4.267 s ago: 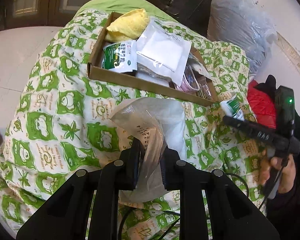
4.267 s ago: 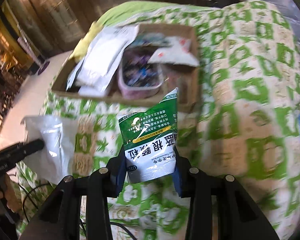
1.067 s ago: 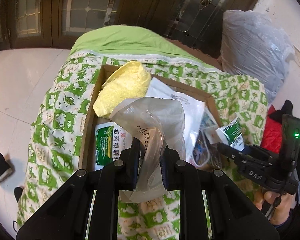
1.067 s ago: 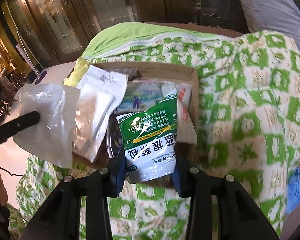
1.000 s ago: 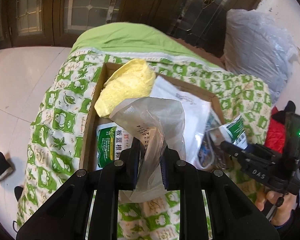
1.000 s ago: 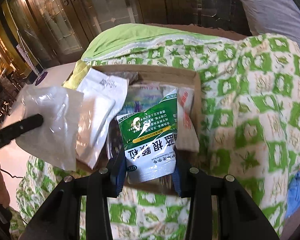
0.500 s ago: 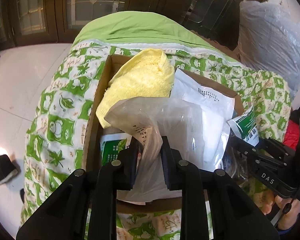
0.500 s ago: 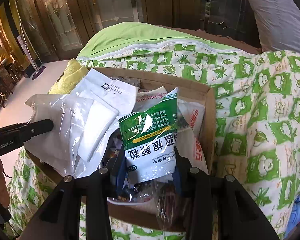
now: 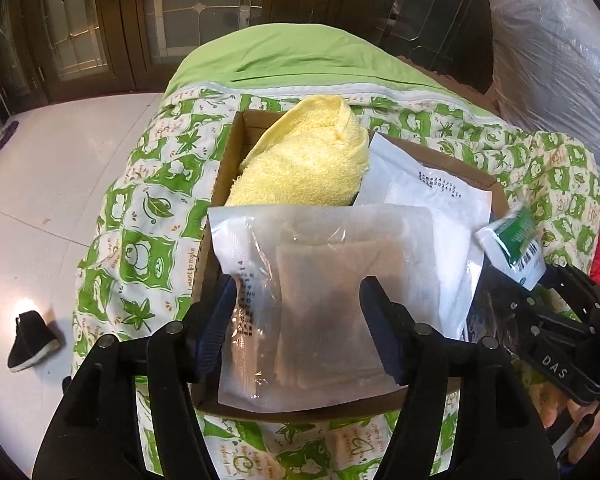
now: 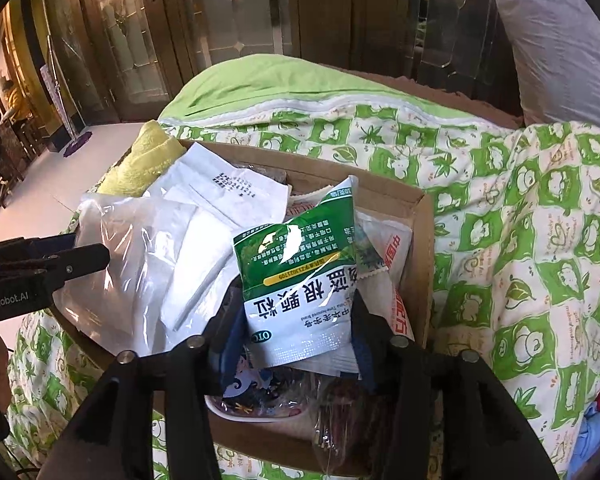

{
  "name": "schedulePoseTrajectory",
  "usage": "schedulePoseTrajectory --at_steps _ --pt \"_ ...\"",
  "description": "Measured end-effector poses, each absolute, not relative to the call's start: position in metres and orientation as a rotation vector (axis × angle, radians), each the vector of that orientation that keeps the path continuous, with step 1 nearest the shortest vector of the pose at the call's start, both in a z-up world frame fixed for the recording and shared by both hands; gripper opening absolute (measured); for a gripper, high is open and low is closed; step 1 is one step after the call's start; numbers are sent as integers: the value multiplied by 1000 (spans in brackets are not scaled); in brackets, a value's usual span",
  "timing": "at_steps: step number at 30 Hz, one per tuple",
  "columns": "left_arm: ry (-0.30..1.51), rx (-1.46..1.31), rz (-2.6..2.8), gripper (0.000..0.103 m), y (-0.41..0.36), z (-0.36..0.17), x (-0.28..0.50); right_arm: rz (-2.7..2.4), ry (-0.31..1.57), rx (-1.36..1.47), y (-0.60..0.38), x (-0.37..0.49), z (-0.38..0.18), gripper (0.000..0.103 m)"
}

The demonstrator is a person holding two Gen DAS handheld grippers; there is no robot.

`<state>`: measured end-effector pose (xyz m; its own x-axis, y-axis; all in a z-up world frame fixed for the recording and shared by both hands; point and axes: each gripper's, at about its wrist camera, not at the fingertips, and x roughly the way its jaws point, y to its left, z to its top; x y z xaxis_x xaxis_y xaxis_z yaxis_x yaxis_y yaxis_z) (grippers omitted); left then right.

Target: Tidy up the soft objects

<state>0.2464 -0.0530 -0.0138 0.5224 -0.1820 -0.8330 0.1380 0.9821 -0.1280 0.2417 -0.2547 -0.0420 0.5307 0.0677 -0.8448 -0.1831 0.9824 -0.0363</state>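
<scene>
Left wrist view: left gripper point(image 9: 298, 322) jaws have just been opening, clear pouch point(image 9: 312, 300) settling over the cardboard box's point(image 9: 494, 192) near edge; right gripper point(image 10: 296, 344) likewise releasing the green sachet point(image 10: 300, 280). Pouch risks sliding out, being unsupported.

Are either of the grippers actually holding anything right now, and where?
Nothing. The left gripper has just opened; the clear plastic pouch lies loose. The right gripper has been opening around the green-and-white sachet's lower end.
</scene>
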Motion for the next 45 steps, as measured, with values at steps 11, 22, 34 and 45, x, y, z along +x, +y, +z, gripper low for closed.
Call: schedulePoseTrajectory --at_steps 11,22,34,45 --pt "957 22 -167 77 -61 0 235 157 879 -164 -246 221 -27 74" --pt "921 43 -140 77 -55 13 209 161 857 -117 -246 199 -25 79" --pt "829 145 -128 77 -71 29 151 174 901 22 -253 158 -24 80" --pt "785 178 -74 77 -90 38 105 134 948 123 -270 135 -23 83"
